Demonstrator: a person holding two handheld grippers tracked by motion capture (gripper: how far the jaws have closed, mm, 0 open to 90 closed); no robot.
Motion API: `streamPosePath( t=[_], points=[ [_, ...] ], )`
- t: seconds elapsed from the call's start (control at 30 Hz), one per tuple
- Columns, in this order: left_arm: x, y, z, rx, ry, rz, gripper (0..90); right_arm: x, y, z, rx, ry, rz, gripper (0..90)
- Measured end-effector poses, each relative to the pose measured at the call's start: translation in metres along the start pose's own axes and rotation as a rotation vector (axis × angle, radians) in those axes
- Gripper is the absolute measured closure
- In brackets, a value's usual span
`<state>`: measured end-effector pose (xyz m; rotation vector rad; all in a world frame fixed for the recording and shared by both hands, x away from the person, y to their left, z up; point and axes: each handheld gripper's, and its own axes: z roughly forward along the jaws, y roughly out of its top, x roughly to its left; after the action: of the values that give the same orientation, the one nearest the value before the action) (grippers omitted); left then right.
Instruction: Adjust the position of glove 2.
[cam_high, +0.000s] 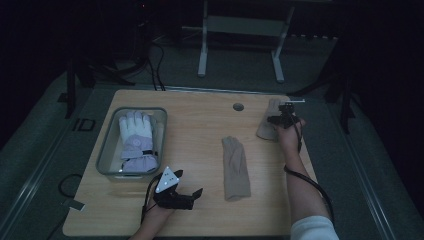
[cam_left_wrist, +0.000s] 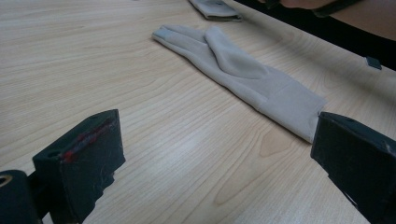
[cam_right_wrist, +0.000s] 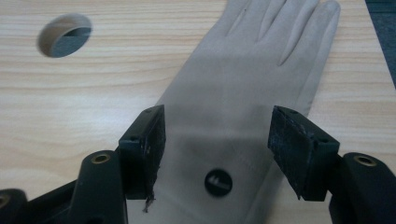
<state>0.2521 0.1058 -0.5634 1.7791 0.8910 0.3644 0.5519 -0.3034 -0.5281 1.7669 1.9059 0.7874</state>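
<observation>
A beige glove (cam_high: 235, 169) (cam_left_wrist: 243, 74) lies flat in the middle of the wooden table, fingers pointing away. A second beige glove (cam_high: 266, 127) (cam_right_wrist: 252, 79) lies at the far right. My right gripper (cam_high: 285, 120) (cam_right_wrist: 219, 149) hovers just over its cuff end, open, one jaw to each side and neither pad touching the cloth; a small black button (cam_right_wrist: 218, 182) shows between them. My left gripper (cam_high: 190, 182) (cam_left_wrist: 212, 158) rests low near the front edge, open wide and empty, pointing at the middle glove's cuff.
A grey bin (cam_high: 107, 145) at the left holds a white and lavender padded glove (cam_high: 136, 140). A round cable hole (cam_high: 238, 106) (cam_right_wrist: 64, 35) sits near the far edge. The table's right edge runs close beside the far glove. White desk legs (cam_high: 202, 50) stand beyond.
</observation>
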Motion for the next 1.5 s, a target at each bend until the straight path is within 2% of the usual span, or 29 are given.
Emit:
streamPosePath(
  t=[0.03, 0.17, 0.3, 0.37, 0.5, 0.57, 0.63, 0.73, 0.9, 1.03, 1.23, 1.5],
  points=[
    [0.0, 0.0, 0.0, 0.001, 0.0, -0.001, 2.9, 0.0, 0.001, 0.003, 0.005, 0.013, 0.011, 32.8],
    [0.001, -0.001, -0.001, 0.0, 0.002, -0.007, 2.8, 0.002, 0.002, 0.016, 0.026, -0.023, 0.006, 31.7],
    [0.002, -0.001, -0.001, -0.004, 0.004, -0.012, 2.9, 0.006, 0.001, 0.02, 0.029, -0.058, -0.033, 33.6],
    [0.002, -0.002, -0.001, -0.001, 0.007, -0.013, 2.9, 0.009, 0.001, 0.021, 0.027, -0.065, -0.069, 38.1],
    [0.001, -0.002, -0.002, 0.001, 0.006, -0.011, 2.8, 0.006, -0.001, 0.019, 0.012, -0.075, -0.072, 54.6],
    [0.001, -0.002, -0.002, 0.002, 0.007, -0.011, 2.9, 0.004, -0.001, 0.017, 0.013, -0.083, -0.073, 66.7],
    [0.002, -0.002, -0.001, 0.002, 0.008, -0.013, 2.8, 0.002, -0.002, 0.016, 0.011, -0.09, -0.077, 73.5],
    [0.002, -0.002, -0.001, 0.004, 0.008, -0.015, 2.9, 0.0, -0.002, 0.016, 0.008, -0.095, -0.081, 78.4],
    [0.003, -0.002, -0.001, 0.003, 0.012, -0.015, 2.8, 0.001, -0.002, 0.012, 0.005, -0.103, -0.097, 80.0],
    [0.003, -0.002, -0.001, 0.001, 0.014, -0.014, 2.9, 0.0, 0.003, 0.0, -0.02, -0.089, -0.114, 80.2],
    [0.002, -0.002, -0.001, -0.001, 0.019, -0.004, 2.8, 0.003, 0.012, -0.027, -0.053, -0.055, -0.162, 80.3],
    [0.002, 0.0, -0.001, 0.001, 0.025, 0.006, 2.8, 0.008, 0.006, -0.069, -0.109, 0.017, -0.183, 80.3]
  ],
)
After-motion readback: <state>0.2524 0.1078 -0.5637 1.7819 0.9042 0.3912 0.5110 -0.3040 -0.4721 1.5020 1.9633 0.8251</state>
